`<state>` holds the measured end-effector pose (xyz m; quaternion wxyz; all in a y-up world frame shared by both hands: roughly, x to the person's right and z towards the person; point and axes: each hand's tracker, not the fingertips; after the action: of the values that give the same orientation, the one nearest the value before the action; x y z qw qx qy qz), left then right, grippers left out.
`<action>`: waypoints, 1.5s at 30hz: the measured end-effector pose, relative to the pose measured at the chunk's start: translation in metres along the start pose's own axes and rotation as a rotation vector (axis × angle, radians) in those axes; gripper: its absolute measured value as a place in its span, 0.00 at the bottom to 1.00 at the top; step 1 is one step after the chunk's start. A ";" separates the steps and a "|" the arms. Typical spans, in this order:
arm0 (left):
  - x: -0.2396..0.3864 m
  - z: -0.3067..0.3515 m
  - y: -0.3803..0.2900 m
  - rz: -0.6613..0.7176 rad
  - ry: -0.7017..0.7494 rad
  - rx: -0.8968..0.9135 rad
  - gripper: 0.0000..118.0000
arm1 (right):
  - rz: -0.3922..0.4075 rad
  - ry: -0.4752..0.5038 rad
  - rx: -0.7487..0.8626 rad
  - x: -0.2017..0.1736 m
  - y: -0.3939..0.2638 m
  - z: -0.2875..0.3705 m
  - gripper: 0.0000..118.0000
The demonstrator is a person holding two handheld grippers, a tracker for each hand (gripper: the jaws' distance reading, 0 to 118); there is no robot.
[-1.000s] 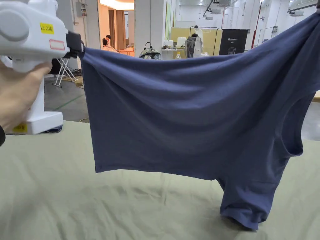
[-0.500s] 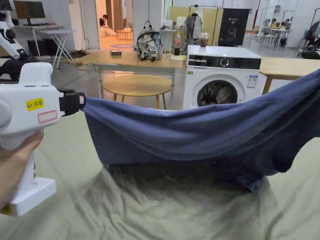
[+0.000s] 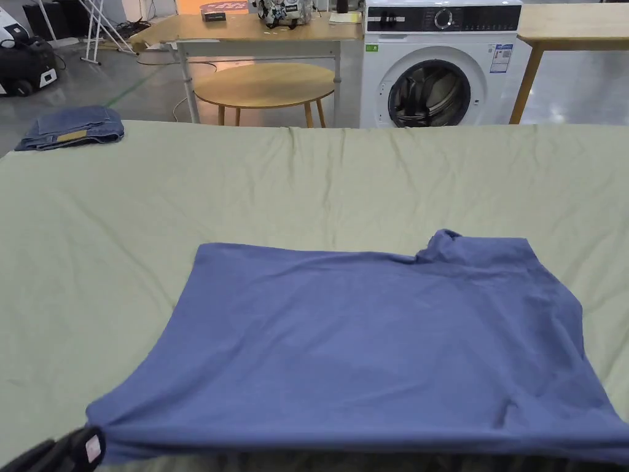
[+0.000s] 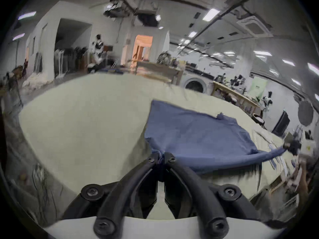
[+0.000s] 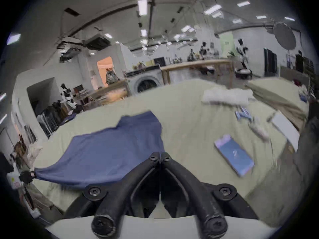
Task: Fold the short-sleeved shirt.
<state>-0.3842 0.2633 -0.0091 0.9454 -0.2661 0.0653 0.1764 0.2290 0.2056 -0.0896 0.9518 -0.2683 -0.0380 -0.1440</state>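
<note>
The blue short-sleeved shirt (image 3: 368, 344) lies spread on the pale green table cover (image 3: 307, 178), its far edge flat and a small bunched sleeve at the far right. Its near edge is lifted and stretched taut between my two grippers. My left gripper (image 4: 161, 156) is shut on the shirt's near left corner (image 4: 198, 139); its black tip (image 3: 67, 452) peeks in at the bottom left of the head view. My right gripper (image 5: 160, 155) is shut on the near right corner of the shirt (image 5: 112, 149).
Folded jeans (image 3: 70, 126) rest at the table's far left corner. A phone (image 5: 233, 154), a white cloth (image 5: 226, 96) and small items lie on the table to the right. Beyond the table stand a washing machine (image 3: 439, 61) and a round wooden table (image 3: 267, 83).
The shirt has come down from hanging in the air between the grippers to lying spread on the table. Both grippers have dropped low toward me, and the head camera has tilted down.
</note>
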 end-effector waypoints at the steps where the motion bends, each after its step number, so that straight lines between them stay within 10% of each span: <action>1: -0.006 0.000 -0.008 0.007 -0.028 -0.047 0.00 | -0.015 0.033 -0.038 0.002 -0.013 0.002 0.00; 7: -0.017 -0.011 -0.043 0.000 -0.010 -0.107 0.00 | -0.022 -0.049 -0.102 0.006 -0.063 -0.008 0.00; 11: -0.010 -0.025 -0.048 -0.099 0.023 -0.164 0.31 | 0.042 -0.086 -0.153 0.012 -0.080 -0.009 0.49; 20: 0.052 0.050 -0.020 -0.307 0.059 0.100 0.46 | 0.090 -0.143 0.063 0.003 -0.057 0.059 0.49; 26: 0.098 0.092 0.013 -0.316 -0.057 0.320 0.45 | 0.177 0.066 0.187 -0.062 -0.011 0.072 0.42; 30: 0.110 0.090 0.022 -0.302 -0.165 0.366 0.00 | 0.217 0.200 0.221 -0.101 -0.001 0.053 0.06; 43: 0.093 0.080 0.022 -0.300 -0.030 0.295 0.00 | 0.266 0.299 0.155 -0.128 -0.006 0.026 0.00; 45: 0.075 0.070 0.014 -0.324 -0.012 0.199 0.28 | 0.279 0.290 0.134 -0.124 -0.012 0.024 0.00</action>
<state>-0.3177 0.3342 0.0275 0.9835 -0.1770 0.0331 0.0161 0.1065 0.2398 -0.0811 0.9737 -0.1835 0.1272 -0.0452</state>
